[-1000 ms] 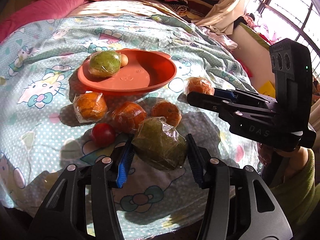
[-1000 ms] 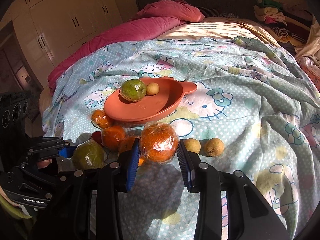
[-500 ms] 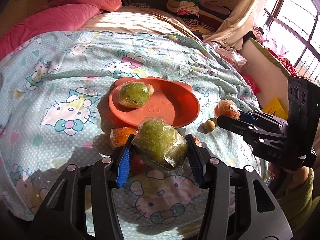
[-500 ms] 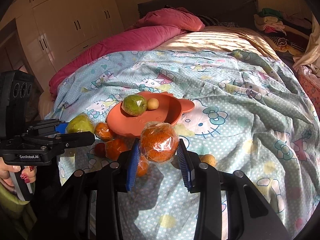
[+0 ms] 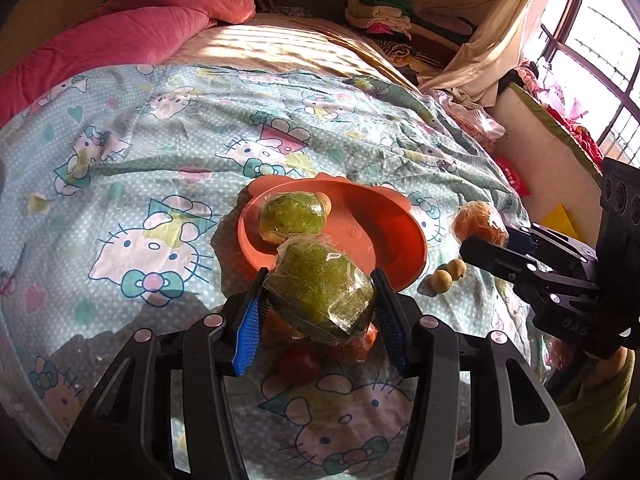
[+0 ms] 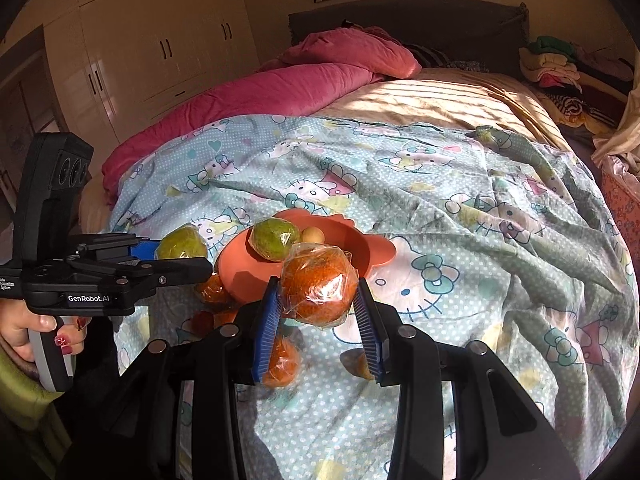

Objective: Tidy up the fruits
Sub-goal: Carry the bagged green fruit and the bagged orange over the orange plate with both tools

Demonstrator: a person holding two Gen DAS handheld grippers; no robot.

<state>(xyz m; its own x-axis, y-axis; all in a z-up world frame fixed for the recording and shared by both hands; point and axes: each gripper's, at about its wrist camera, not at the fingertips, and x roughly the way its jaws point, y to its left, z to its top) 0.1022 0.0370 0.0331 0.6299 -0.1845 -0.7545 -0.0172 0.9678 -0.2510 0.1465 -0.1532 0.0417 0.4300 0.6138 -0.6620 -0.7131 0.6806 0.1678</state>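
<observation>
Risk: the left tongs (image 5: 318,308) clamp a film-wrapped green fruit (image 5: 322,290) and the right tongs (image 6: 318,312) a wrapped orange (image 6: 318,286), both held above the bed near the orange plate (image 5: 394,236); slick film could slip from the pads. The surface is a soft, wrinkled cartoon-print quilt (image 6: 460,216), so a dropped fruit may roll, and two tongs converging on one plate may collide. The sunlit bedroom has a wardrobe (image 6: 160,40) at far left.

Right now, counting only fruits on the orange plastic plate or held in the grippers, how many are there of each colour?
Green plastic-wrapped fruits: 2
Orange plastic-wrapped fruit: 1
Small tan round fruit: 1
Total: 4
</observation>
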